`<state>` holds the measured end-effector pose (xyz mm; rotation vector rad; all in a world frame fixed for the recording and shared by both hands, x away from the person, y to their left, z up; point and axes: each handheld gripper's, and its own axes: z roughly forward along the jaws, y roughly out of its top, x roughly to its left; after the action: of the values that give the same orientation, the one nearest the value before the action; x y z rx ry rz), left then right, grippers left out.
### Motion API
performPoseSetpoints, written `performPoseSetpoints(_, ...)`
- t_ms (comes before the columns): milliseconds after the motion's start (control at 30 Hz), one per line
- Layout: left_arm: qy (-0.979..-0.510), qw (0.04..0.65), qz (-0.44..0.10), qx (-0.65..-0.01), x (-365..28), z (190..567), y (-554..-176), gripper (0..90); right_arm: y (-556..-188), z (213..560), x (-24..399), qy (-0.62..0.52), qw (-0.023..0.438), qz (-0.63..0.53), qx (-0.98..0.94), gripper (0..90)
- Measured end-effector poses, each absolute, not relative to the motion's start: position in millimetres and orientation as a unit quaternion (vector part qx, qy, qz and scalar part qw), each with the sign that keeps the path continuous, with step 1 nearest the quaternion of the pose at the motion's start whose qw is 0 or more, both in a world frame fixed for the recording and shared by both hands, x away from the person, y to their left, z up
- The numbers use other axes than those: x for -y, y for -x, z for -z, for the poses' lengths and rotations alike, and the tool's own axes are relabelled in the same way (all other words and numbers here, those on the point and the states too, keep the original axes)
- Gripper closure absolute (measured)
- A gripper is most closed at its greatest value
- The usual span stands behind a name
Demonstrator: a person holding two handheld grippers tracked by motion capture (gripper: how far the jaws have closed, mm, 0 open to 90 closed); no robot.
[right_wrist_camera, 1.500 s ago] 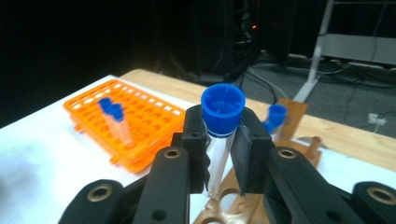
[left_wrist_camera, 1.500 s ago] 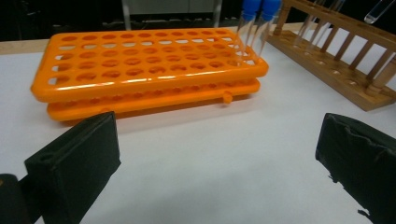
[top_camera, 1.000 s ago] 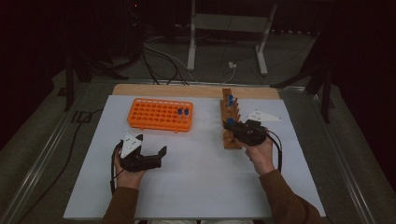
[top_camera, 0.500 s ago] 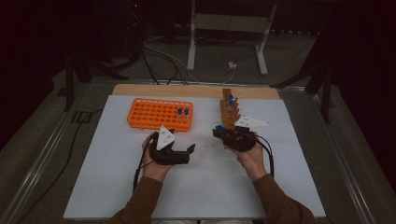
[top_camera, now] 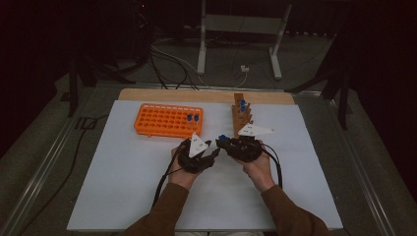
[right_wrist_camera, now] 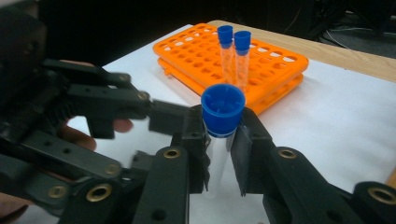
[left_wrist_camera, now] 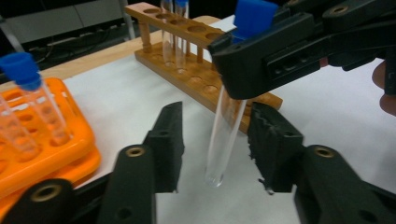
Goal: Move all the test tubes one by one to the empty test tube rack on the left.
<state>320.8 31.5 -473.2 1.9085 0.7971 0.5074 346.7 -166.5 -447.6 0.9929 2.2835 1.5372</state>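
My right gripper [right_wrist_camera: 219, 140] is shut on a clear test tube with a blue cap [right_wrist_camera: 223, 109], gripping it just under the cap and holding it upright above the white mat. In the high view both grippers meet at the table's middle, right gripper [top_camera: 223, 142] facing left gripper [top_camera: 209, 152]. The tube's lower glass [left_wrist_camera: 224, 130] hangs between the jaws of my left gripper [left_wrist_camera: 217, 144]. Those jaws have just been closing, and a gap still shows on each side of the glass.
An orange tube rack [top_camera: 167, 120] lies at the back left with two blue-capped tubes [top_camera: 193, 118] standing in it. A wooden rack [top_camera: 241, 115] behind the grippers holds blue-capped tubes [top_camera: 242, 103]. The white mat [top_camera: 123, 187] covers the table.
The left hand has moved right, up to the right gripper, and its jaws have narrowed around the tube. The right gripper has carried the tube left, away from the wooden rack.
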Motion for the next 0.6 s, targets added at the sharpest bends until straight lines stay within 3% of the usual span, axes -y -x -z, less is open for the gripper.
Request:
performPoseSetpoints(233, -0.785, 0.49, -0.197, -0.323, -28.8, 476.1, -322.1, 74.4, -345.1, 449.1, 161.8, -0.333, 0.102, -0.521, -0.779, 76.8)
performPoseSetpoints(400, -0.786, 0.49, -0.2, -0.321, -26.9, 477.3, -322.4, 77.4, -347.3, 451.0, 162.3, -0.336, 0.099, -0.523, -0.777, 75.8)
performPoseSetpoints(600, -0.781, 0.487, -0.206, -0.334, -31.9, 476.6, -326.4, 77.9, -349.0, 447.1, 170.4, -0.344, 0.096, -0.539, -0.763, 53.8)
